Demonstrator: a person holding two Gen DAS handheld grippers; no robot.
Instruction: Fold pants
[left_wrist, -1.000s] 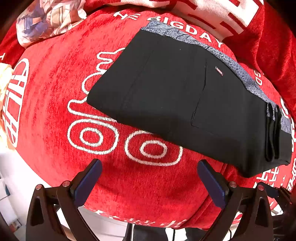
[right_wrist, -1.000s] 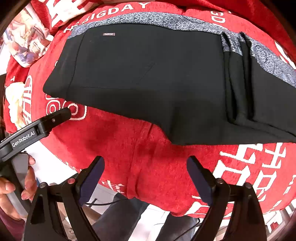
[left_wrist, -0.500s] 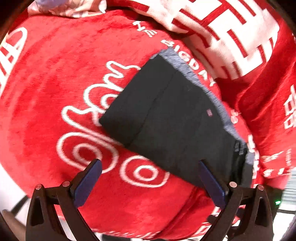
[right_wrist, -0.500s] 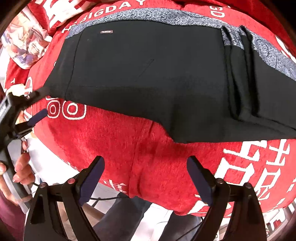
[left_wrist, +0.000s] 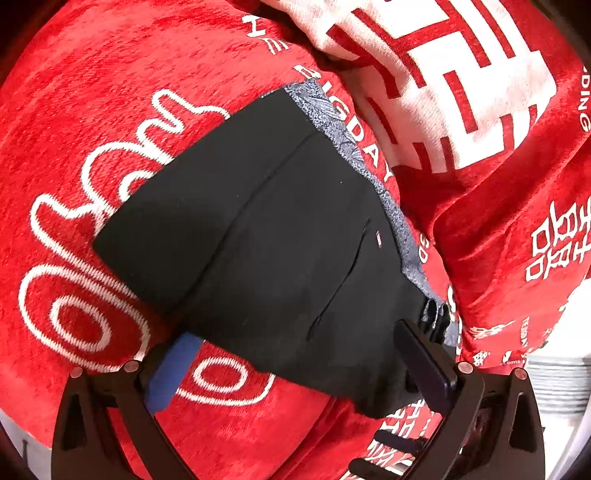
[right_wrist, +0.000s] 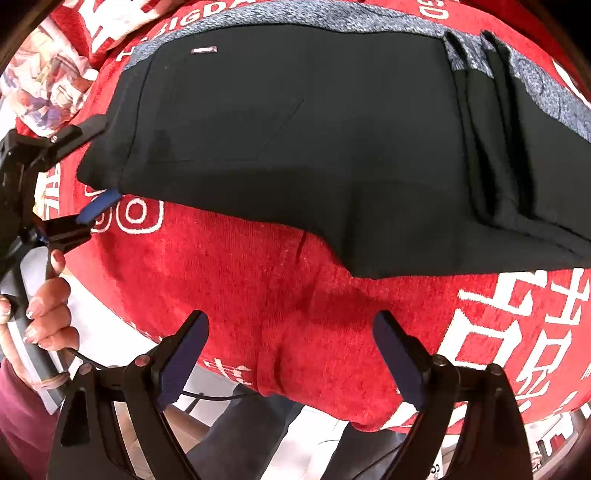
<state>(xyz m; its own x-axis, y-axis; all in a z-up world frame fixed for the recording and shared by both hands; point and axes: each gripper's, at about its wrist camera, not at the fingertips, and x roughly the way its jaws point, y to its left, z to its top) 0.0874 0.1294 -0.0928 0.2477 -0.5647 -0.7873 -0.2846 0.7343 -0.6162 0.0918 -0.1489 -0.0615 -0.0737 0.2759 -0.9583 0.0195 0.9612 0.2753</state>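
The right gripper (right_wrist: 291, 354) is held wide apart over bare red plush blanket (right_wrist: 258, 295), touching nothing; open blanket is seen between its jaws and the near hem of the folded black pants (right_wrist: 295, 140), which lie just beyond. The left gripper (left_wrist: 299, 354) is spread around the end of the folded black pants (left_wrist: 280, 240): one blue-padded finger (left_wrist: 173, 365) is slid under the near edge, the other lies over the cloth. Beyond the pants a grey patterned waistband (left_wrist: 369, 177) borders the far edge, with a white-and-red patterned cloth (left_wrist: 443, 74) farther off.

surface: red blanket (left_wrist: 110, 92), white lettering | rear: red-white cushion (left_wrist: 443, 74) | light: bright, even
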